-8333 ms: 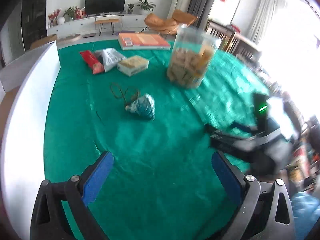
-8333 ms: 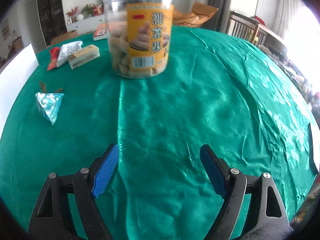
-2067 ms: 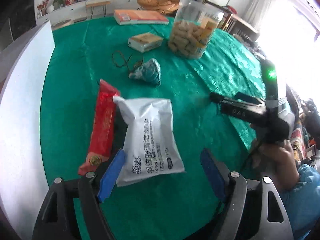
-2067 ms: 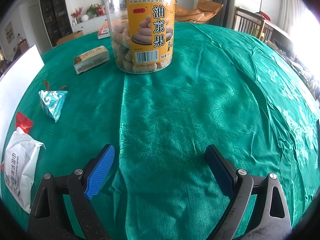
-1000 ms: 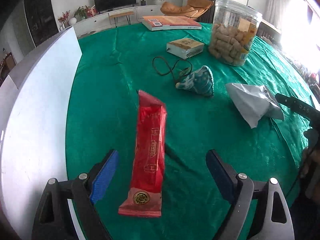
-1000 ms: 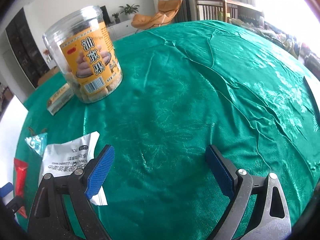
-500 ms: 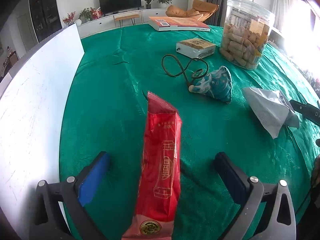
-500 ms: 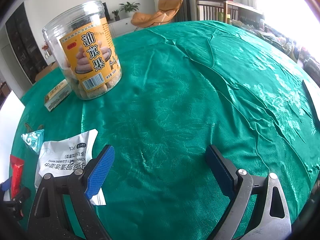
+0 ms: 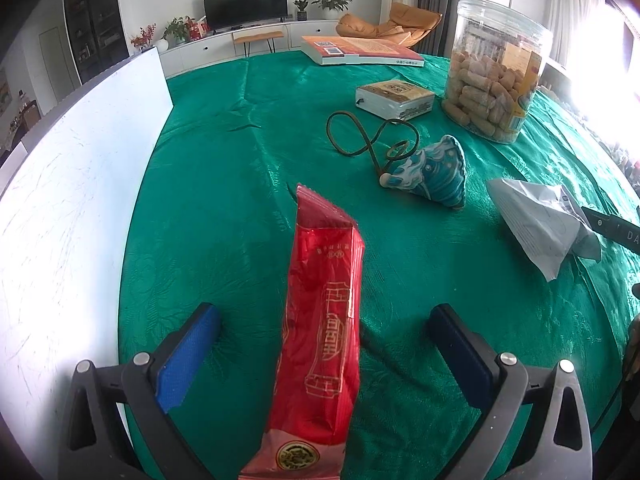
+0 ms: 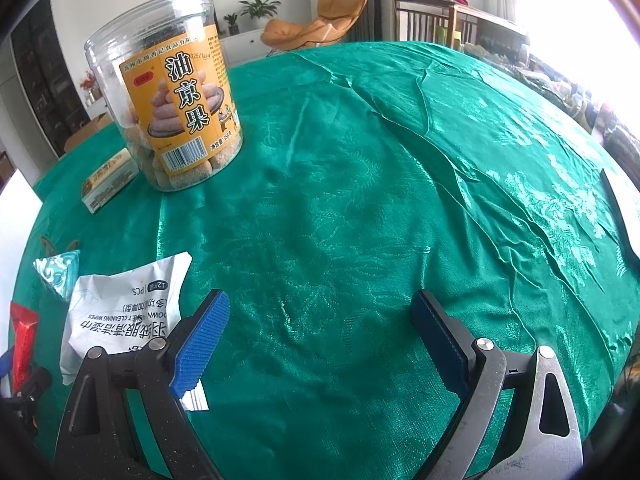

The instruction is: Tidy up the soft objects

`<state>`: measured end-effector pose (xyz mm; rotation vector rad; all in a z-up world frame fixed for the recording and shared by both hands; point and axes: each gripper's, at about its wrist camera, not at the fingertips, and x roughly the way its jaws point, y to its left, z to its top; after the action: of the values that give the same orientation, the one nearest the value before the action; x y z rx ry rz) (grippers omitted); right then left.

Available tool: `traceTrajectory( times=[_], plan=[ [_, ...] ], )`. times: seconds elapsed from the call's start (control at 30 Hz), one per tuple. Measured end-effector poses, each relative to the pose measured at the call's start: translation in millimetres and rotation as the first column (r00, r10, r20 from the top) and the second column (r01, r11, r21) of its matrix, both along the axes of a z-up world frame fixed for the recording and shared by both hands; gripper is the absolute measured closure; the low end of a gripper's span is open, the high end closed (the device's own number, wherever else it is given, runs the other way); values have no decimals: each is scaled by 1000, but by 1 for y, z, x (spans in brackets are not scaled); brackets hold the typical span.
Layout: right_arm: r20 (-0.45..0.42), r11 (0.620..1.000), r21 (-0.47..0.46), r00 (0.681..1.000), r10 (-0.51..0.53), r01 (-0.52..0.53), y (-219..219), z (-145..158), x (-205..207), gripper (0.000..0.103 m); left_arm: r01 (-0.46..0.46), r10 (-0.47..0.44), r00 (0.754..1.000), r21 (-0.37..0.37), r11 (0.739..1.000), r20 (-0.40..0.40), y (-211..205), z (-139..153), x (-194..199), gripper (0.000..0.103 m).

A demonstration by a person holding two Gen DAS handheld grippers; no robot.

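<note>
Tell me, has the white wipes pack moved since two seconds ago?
Yes. The white wipes pack was beside the red packet; now it lies apart, to the right, nearer the snack jar.

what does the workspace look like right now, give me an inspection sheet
surface: green tablecloth, wrinkled, covering the table.
job's things: red packet lying flat between the left gripper's fingers, not pressed; white wipes pack crumpled beside the right gripper; blue pouch between them.
clutter: clear snack jar upright; small box beside it; book at the far edge; white board along one side.
grippers: left gripper open; right gripper open, over bare cloth.
cables: dark cord looped by the blue pouch.
surroundings: living room with television, plants, orange chair.
</note>
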<state>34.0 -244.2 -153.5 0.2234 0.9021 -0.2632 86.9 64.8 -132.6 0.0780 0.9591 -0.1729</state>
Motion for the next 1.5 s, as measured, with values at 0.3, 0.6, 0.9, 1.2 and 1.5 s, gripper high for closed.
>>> traceTrajectory(
  times=[0.3,0.6,0.9,1.2,1.5],
  plan=[
    [-4,1000,-5,1000,0,0,2,0,1,9,-1,1,1000,1,1000,1,0,0,0,0],
    [-7,1000,-9,1000,1,-2,4,0,2,9,-1,1,1000,1,1000,2,0,-1,0,0],
    [-9,1000,-12,1000,2,-2,4,-1,3,9,-2,2,1000,1,1000,2,0,-1,0,0],
    [-11,1000,-14,1000,2,-2,5,-1,3,9,-2,2,1000,2,1000,3,0,-1,0,0],
    [-14,1000,-18,1000,3,-3,7,-1,4,9,-3,3,1000,3,1000,4,0,-1,0,0]
  ],
)
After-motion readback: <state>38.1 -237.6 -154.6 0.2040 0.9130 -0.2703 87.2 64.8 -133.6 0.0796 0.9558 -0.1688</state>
